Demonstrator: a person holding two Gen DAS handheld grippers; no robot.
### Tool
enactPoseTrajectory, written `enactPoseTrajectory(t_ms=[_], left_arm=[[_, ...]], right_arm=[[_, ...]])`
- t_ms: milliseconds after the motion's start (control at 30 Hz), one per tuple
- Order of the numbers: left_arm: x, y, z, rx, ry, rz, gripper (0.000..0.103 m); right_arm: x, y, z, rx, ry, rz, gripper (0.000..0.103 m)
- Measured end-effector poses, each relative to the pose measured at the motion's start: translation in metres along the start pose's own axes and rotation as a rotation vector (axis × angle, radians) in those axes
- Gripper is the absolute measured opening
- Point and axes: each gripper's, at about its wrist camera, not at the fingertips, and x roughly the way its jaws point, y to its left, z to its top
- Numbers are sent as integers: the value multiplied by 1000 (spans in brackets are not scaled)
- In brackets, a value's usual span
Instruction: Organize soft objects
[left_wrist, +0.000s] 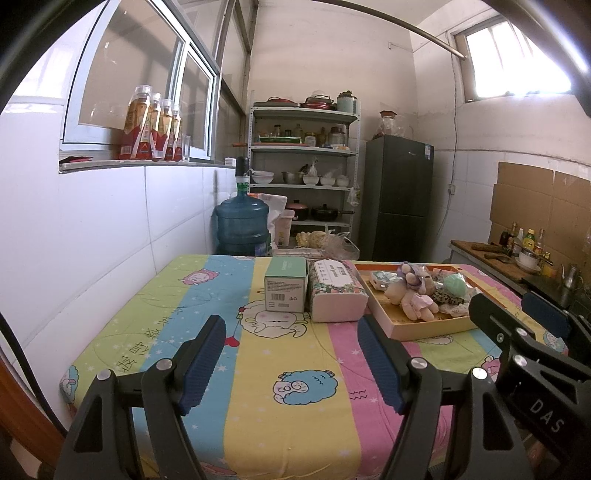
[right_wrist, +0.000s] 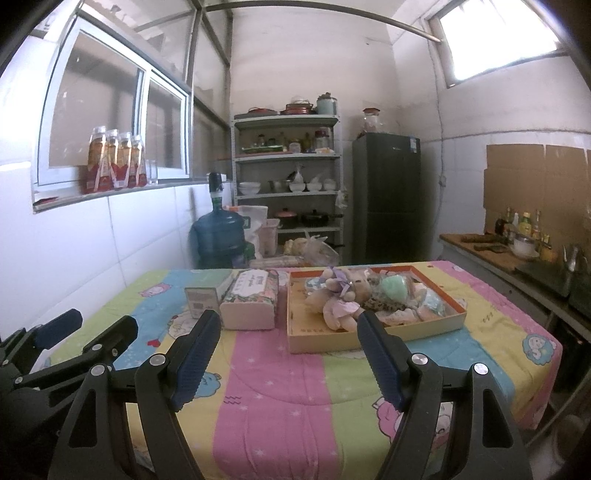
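Note:
A shallow cardboard tray (right_wrist: 325, 341) (left_wrist: 424, 328) sits on the table at the far right. It holds a plush bear in a pink dress (right_wrist: 341, 297) (left_wrist: 412, 291), a mint-green soft ball (right_wrist: 393, 288) (left_wrist: 455, 285), a leopard-print piece (right_wrist: 384, 305) and other soft items. A floral tissue pack (right_wrist: 251, 299) (left_wrist: 336, 291) and a green box (left_wrist: 286, 284) (right_wrist: 202, 300) stand left of the tray. My left gripper (left_wrist: 291, 328) is open and empty above the table. My right gripper (right_wrist: 288, 325) is open and empty, in front of the tray.
The table has a striped cartoon cloth (left_wrist: 288, 406). Behind it stand a blue water jug (left_wrist: 242, 225), a metal shelf rack (left_wrist: 303, 170) and a dark fridge (left_wrist: 400, 195). A counter with bottles (right_wrist: 517, 240) runs along the right. A tiled wall is at the left.

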Motion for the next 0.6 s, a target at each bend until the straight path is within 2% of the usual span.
enactPoseTrajectory(t_ms=[600], left_arm=[[-1, 0, -1, -1, 1, -1, 73]], right_arm=[[0, 1, 0, 1, 0, 0, 78]])
